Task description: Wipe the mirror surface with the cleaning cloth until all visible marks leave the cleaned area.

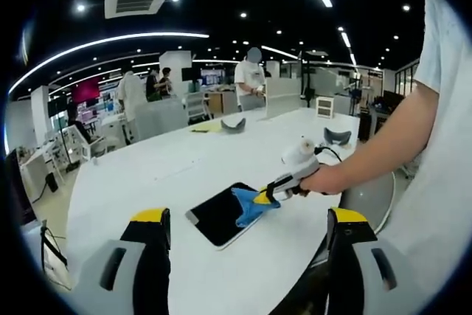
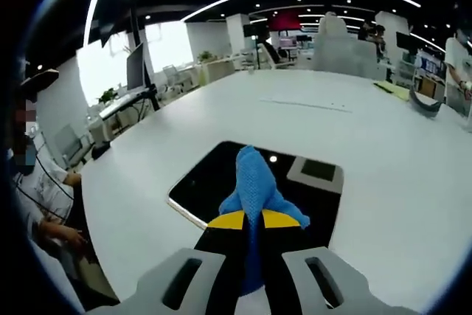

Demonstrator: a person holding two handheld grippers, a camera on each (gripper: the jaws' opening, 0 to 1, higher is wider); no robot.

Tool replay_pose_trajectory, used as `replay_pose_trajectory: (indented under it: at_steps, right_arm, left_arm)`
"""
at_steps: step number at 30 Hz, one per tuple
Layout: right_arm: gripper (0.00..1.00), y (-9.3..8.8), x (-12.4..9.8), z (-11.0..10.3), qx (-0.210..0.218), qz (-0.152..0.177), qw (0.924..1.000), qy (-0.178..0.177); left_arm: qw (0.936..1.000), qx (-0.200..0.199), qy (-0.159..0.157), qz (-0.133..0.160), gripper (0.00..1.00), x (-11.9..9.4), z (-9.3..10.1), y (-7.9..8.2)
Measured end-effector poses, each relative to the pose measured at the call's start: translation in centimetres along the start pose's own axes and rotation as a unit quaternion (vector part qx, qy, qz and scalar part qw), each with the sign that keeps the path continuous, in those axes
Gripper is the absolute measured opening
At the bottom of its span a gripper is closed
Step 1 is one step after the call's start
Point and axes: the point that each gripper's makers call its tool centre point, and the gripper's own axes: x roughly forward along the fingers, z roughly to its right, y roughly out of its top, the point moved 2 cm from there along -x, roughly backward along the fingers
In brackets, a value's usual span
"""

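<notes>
Right gripper view: my right gripper (image 2: 252,220) was clamped tight on the blue cleaning cloth (image 2: 254,182), with the cloth's free end resting on the dark mirror (image 2: 214,178). The mirror lay flat on the white table (image 2: 383,153), near my edge. In the left gripper view, my left gripper (image 1: 247,228) hung with its jaws wide apart, holding nothing, near side of the mirror (image 1: 217,215).

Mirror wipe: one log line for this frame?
right gripper: shut on blue cloth | cloth: on mirror | left gripper: open, holding nothing | mirror: flat on white table
</notes>
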Motion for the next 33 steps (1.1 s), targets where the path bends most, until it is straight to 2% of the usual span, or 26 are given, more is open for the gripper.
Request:
replay_pose_trajectory:
  at_steps: [11, 22, 33]
  right_arm:
    - [0.01, -0.6, -1.7, 1.7, 0.015, 0.005, 0.9995, -0.029]
    - [0.01, -1.7, -3.6, 4.1, 0.012, -0.002, 0.9982, -0.058]
    - [0.01, -2.6, -5.4, 6.0, 0.029, -0.002, 0.9964, -0.080]
  left_arm:
    - [0.9999, 0.012, -0.011, -0.001, 0.88, 0.4, -0.2, 0.0]
    - [0.9997, 0.011, -0.021, 0.004, 0.88, 0.8, -0.2, 0.2]
    - [0.9996, 0.006, -0.027, 0.011, 0.87, 1.1, -0.3, 0.5]
